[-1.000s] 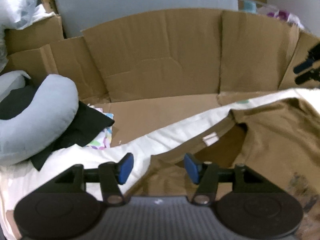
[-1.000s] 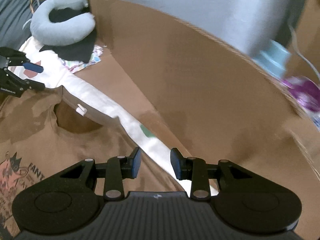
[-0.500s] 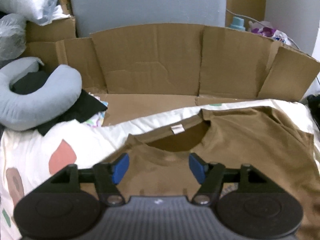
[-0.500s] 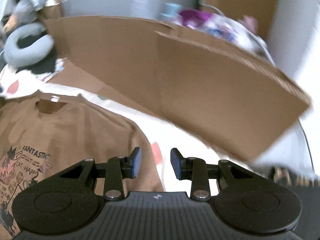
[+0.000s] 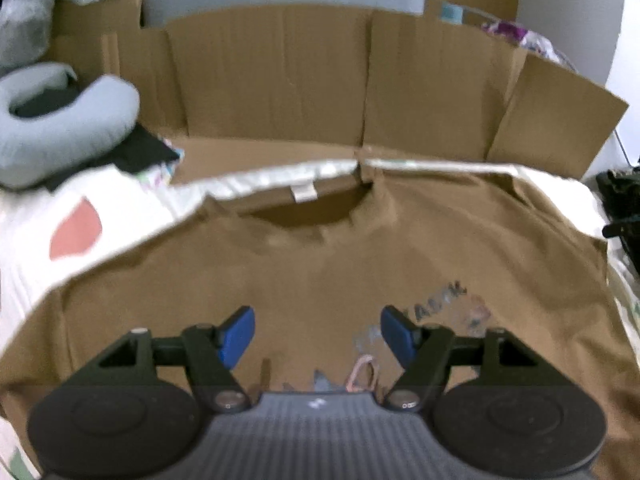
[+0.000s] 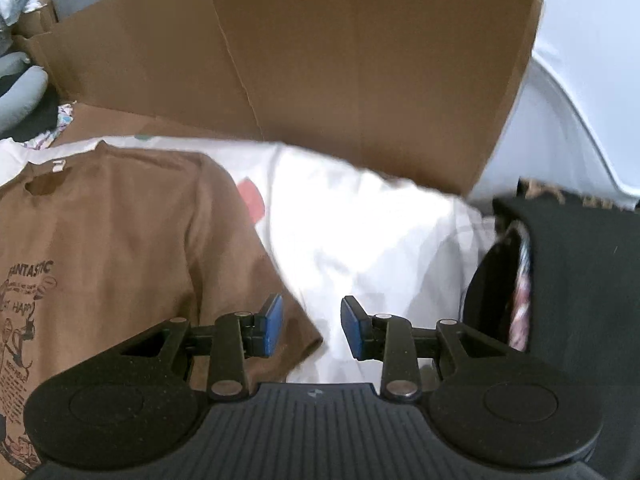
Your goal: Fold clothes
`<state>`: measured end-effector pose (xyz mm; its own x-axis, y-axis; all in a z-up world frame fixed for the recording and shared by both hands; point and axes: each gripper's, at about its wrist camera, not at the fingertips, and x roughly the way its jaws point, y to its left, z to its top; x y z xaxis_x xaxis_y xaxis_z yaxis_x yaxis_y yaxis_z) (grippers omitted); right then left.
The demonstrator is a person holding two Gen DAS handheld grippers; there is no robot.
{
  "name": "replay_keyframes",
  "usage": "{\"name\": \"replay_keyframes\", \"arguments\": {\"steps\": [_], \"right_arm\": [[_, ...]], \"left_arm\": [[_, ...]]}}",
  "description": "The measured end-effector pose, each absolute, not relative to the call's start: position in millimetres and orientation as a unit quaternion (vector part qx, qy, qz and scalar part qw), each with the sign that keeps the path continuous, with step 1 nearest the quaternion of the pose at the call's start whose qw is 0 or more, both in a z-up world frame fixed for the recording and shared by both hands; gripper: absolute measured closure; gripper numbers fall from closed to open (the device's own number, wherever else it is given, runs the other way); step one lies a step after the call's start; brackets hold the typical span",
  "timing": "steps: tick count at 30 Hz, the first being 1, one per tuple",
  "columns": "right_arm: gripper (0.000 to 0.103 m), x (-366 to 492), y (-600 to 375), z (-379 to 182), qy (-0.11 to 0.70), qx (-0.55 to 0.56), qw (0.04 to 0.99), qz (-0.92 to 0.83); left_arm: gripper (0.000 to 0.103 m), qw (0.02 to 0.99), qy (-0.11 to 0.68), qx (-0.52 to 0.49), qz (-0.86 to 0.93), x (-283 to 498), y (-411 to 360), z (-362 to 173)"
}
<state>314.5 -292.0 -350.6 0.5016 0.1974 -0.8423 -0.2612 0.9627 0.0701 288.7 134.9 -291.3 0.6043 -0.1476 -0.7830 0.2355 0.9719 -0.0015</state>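
A: Where does the brown T-shirt lie?

B: Spread flat, print side up, on the white sheet, with its collar toward the cardboard wall. The neck label shows inside the collar, on the side nearest the cardboard.

A: And the left gripper?

B: It hangs over the chest of the shirt, pointing toward the collar. Its blue pads stand wide apart and have just been opening; only the cloth below shows between them, and nothing is gripped.

A: The right gripper?

B: Over the shirt's sleeve edge, at the side away from the printed lettering. The jaws are parted to a moderate gap. One pad sits above brown cloth, the other above white sheet; they are not clamped on the fabric.

A: Anything else near the shirt?

B: A grey neck pillow rests on a black cloth beyond the shirt's shoulder, beside the cardboard. On the opposite side of the shirt, past the sheet, lies a dark garment.
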Motion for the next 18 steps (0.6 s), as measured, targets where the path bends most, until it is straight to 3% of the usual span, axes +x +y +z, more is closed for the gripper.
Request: {"name": "replay_keyframes", "arguments": {"steps": [8,10,12,18], "right_arm": [[0.067,312,-285,-372,0.497,-0.025,0.857,0.131],[0.088,312,-281,-372,0.492,-0.034,0.859,0.138],[0.098,311,-278,-367,0.486,-0.044,0.861,0.141],[0.102,316,-268,-355,0.468,-0.096,0.866,0.147]], "left_arm": [[0.031,0.885,0.46,0.021,-0.074,277,156,-311],[0.031,0.884,0.461,0.018,-0.07,274,160,-312],[0.031,0.885,0.461,0.014,-0.068,273,163,-313],[0.031,0.884,0.463,0.002,-0.064,273,168,-314]]}}
